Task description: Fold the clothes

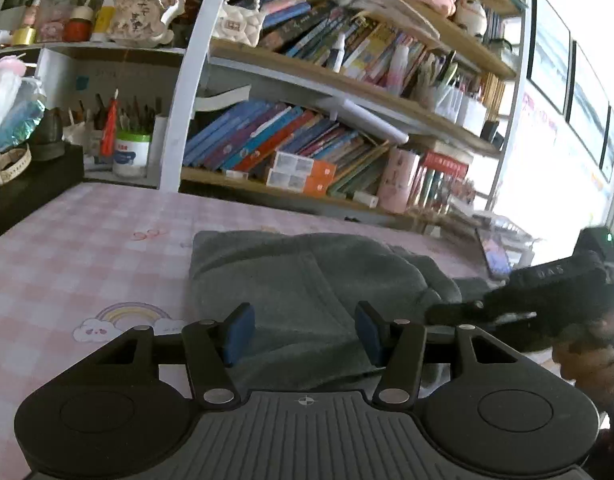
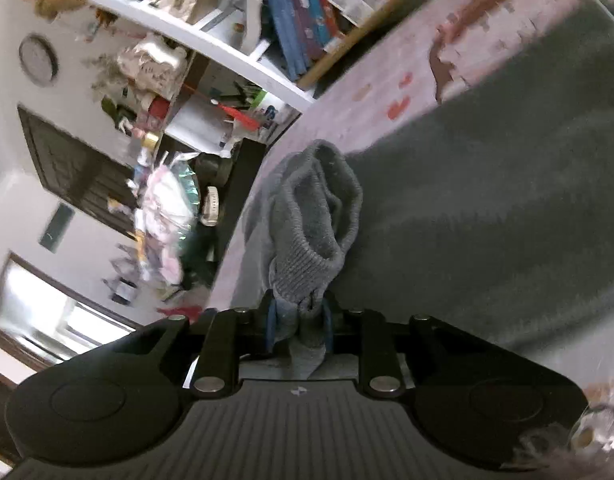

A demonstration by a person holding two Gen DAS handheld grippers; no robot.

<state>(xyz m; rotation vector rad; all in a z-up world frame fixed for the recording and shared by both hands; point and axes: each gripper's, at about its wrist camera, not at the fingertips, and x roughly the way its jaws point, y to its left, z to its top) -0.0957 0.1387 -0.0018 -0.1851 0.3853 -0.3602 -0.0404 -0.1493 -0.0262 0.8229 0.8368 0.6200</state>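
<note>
Between my left gripper's (image 1: 301, 332) blue pads (image 1: 239, 334) I see only air: the jaws stand spread, hanging low over the near edge of the grey garment (image 1: 307, 280) with nothing pinched. Just past them that garment lies in a soft, bunched heap on the pink checked tablecloth (image 1: 87, 240), and a little rainbow and cloud print (image 1: 125, 318) shows on the cloth beside my left finger. Off to the right of this view my other tool (image 1: 547, 300) comes in sideways, blurred, a hand (image 1: 595, 364) wrapped round its grip, its tip at the garment's far right edge; from here I cannot tell what its jaws are doing. Over on the right wrist camera I get the answer: the right gripper (image 2: 299, 320) is pressed together on a ribbed cuff (image 2: 307, 268), the knit squeezed between the pads and the mouth of the sleeve opening up like a tube just ahead. This view is rolled hard over, so the table slants across the picture and the broad grey body of the garment fills the right side, with a red print on the cloth (image 2: 399, 108) beyond it. Farther back, the left view gives me the bookshelves (image 1: 307, 140) crammed with leaning books, a white pot of pens (image 1: 131, 152) and a bright window (image 1: 555, 140) on the right. The right view alone shows a round wall clock (image 2: 38, 60) and a dark framed panel (image 2: 75, 172) below it.
</note>
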